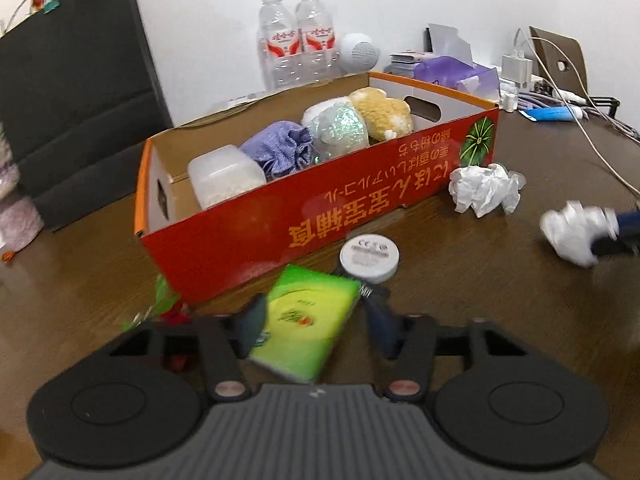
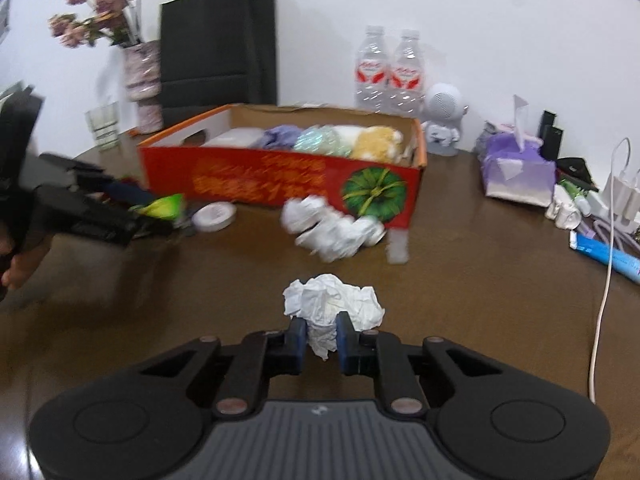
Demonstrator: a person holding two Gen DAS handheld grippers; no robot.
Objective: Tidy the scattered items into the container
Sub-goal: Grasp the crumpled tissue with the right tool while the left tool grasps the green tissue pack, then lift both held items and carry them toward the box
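Note:
A red cardboard box (image 1: 304,216) (image 2: 280,180) stands on the brown table and holds several soft items. My left gripper (image 1: 316,320) is shut on a green tissue pack (image 1: 308,320), held just in front of the box; it also shows in the right wrist view (image 2: 166,205). My right gripper (image 2: 322,330) is shut on a crumpled white paper ball (image 2: 332,304), seen at the right of the left wrist view (image 1: 572,232). Another crumpled paper wad (image 1: 484,188) (image 2: 332,228) and a round white tin (image 1: 370,258) (image 2: 214,216) lie by the box's front.
Two water bottles (image 1: 296,40), a white speaker (image 1: 360,52) and a purple tissue pack (image 2: 516,176) stand behind and right of the box. Cables and chargers (image 2: 616,192) lie at the right. A black bag (image 2: 216,44) and flower vase (image 2: 140,76) stand at the back left.

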